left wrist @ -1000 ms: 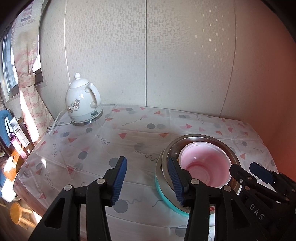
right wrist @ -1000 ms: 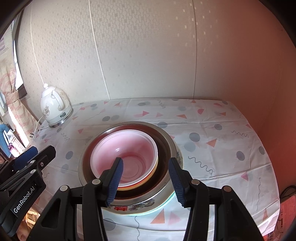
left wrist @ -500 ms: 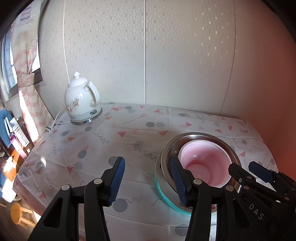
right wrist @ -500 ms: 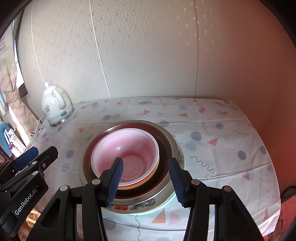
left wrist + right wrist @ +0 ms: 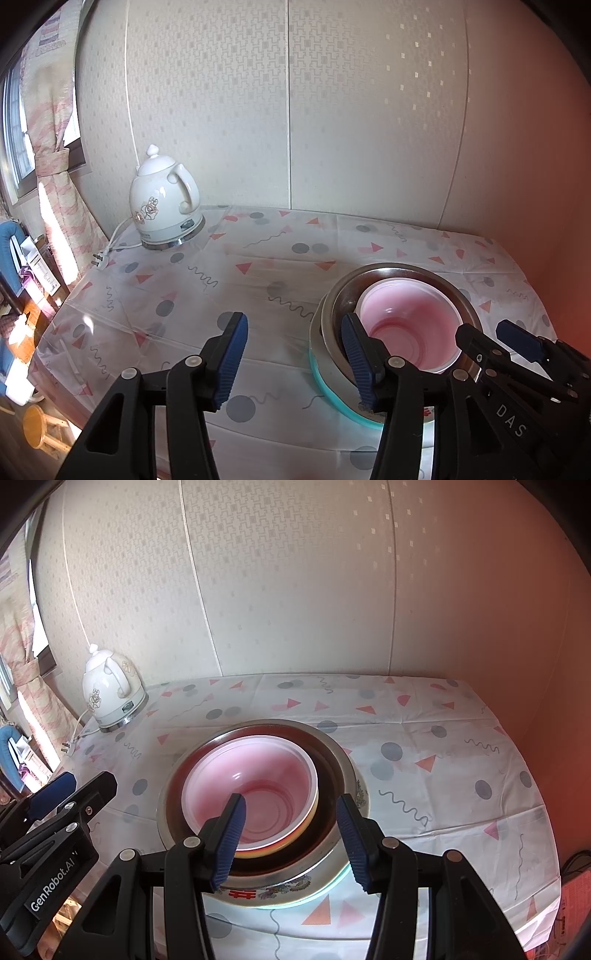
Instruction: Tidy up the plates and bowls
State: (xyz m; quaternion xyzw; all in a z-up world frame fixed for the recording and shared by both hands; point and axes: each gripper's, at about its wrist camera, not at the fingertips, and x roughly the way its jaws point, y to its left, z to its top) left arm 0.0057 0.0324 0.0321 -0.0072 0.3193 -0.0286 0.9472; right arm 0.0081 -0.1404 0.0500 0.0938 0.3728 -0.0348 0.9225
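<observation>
A pink bowl (image 5: 255, 786) sits nested in a steel bowl (image 5: 343, 760), which rests on a patterned plate (image 5: 280, 890) with a teal rim. The stack stands near the table's front; it also shows in the left wrist view (image 5: 406, 321). My right gripper (image 5: 291, 834) is open and empty, raised just above the stack's near side. My left gripper (image 5: 293, 356) is open and empty, to the left of the stack, with its right finger over the steel bowl's (image 5: 332, 306) left edge. Each gripper shows at the edge of the other's view.
A white electric kettle (image 5: 164, 206) with its cord and plug (image 5: 99, 258) stands at the back left. The patterned tablecloth (image 5: 424, 738) covers the table. Walls close the back and right sides. A curtain (image 5: 55, 184) and a wooden stool (image 5: 40, 424) are at the left.
Both grippers have drawn back and up a little from the stack. Both stay open and empty; the bowls have not moved.
</observation>
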